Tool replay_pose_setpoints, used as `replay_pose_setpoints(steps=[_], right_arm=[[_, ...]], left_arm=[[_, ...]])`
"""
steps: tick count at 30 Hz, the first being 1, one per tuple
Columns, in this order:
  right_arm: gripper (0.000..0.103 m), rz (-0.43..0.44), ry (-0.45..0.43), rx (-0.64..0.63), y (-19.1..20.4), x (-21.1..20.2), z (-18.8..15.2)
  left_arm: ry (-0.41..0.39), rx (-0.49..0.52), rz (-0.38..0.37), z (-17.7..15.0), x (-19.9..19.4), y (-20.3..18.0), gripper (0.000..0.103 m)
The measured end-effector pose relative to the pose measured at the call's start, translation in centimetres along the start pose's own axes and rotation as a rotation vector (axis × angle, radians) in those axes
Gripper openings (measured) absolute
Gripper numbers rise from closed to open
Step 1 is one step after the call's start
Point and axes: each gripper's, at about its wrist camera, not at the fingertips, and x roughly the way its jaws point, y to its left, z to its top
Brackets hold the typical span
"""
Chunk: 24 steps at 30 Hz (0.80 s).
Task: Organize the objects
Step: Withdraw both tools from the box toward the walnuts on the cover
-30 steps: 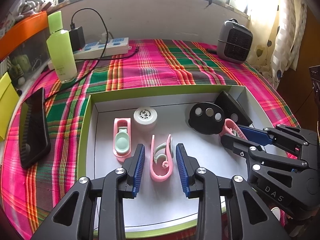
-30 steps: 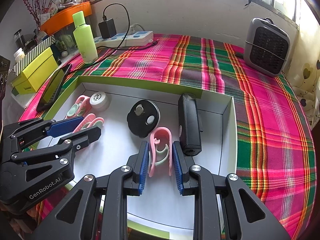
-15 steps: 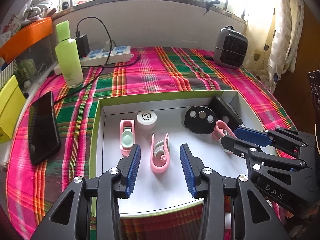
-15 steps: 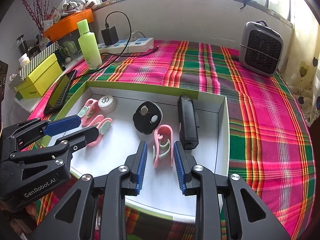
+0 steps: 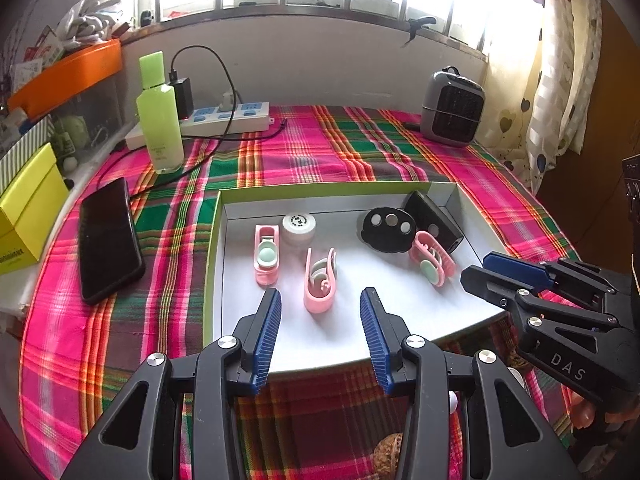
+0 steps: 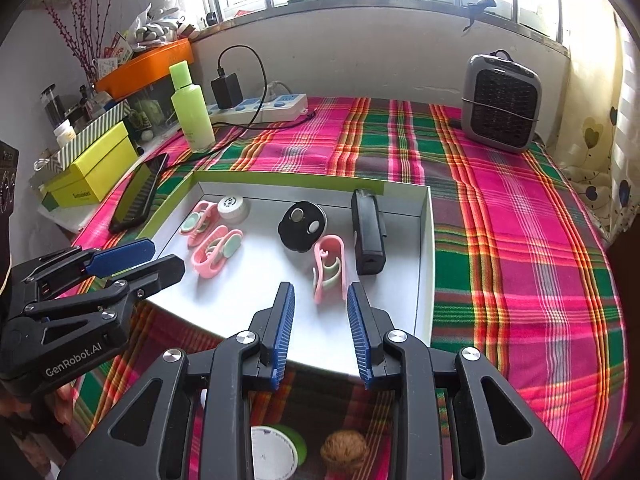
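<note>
Grippers (image 5: 320, 312) (image 6: 318, 304) hover (jaws apart).

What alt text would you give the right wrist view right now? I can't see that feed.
The right gripper hangs open and empty over the near edge of a shallow white tray, aimed at a pink clip lying beside a black rectangular device. The left gripper enters at left, near two more pink clips; the tray rests on a plaid cloth.

My black tool (image 5: 320, 300) has blue ribbed pads (image 5: 269, 336), the tray (image 5: 212, 264) is white inside with a lime-green rim, its clips (image 5: 320, 280) are pink and mint, and the worktop cloth (image 5: 360, 148) is pink, green and orange plaid.
</note>
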Motion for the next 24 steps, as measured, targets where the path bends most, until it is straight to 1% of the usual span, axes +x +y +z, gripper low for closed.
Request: replay_pose_setpoints(steps=[18, 24], right_arm=[[0.029, -0.015, -0.054, 0.042, -0.6, -3.8, -2.6], [0.029, -0.049, -0.062, 0.053, -1.3, -4.7, -3.8]], left_arm=[[-0.025, -0.026, -0.038, -2.6, -3.1, 0.2, 0.040], [-0.012, -0.028, -0.047, -3.7, -3.5, 0.4, 0.041]])
